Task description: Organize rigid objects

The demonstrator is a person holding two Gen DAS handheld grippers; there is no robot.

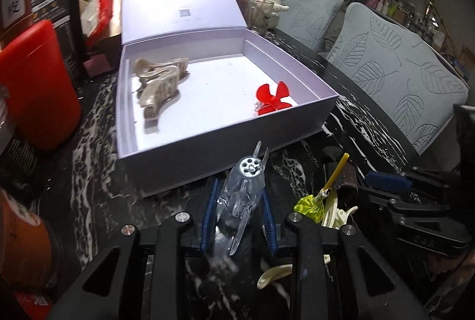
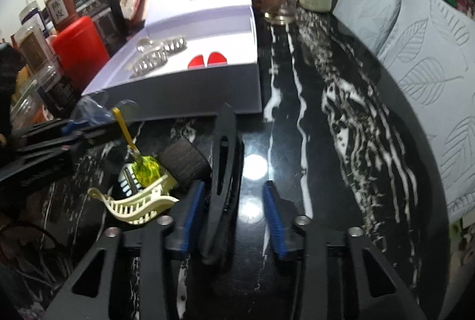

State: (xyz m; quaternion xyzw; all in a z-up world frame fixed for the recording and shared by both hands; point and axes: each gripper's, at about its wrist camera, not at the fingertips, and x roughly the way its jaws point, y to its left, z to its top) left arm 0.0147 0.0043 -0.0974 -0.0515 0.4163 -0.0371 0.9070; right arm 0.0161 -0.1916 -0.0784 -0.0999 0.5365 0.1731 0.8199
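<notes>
Left wrist view: clear plastic clip (image 1: 242, 195) is pinched in left gripper (image 1: 239, 219) near the open box (image 1: 225, 138); right gripper (image 2: 234, 213), spread wide, straddles a black clip (image 2: 222, 171); release is advised only once past the near wall.

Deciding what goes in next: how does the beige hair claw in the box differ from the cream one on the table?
The beige hair claw lies inside the lavender box; the cream hair claw lies on the black marble table, beside a yellow-green ornament. The beige one looks glossy and pearly, the cream one matte and paler. Both are toothed claws that no gripper holds.
</notes>
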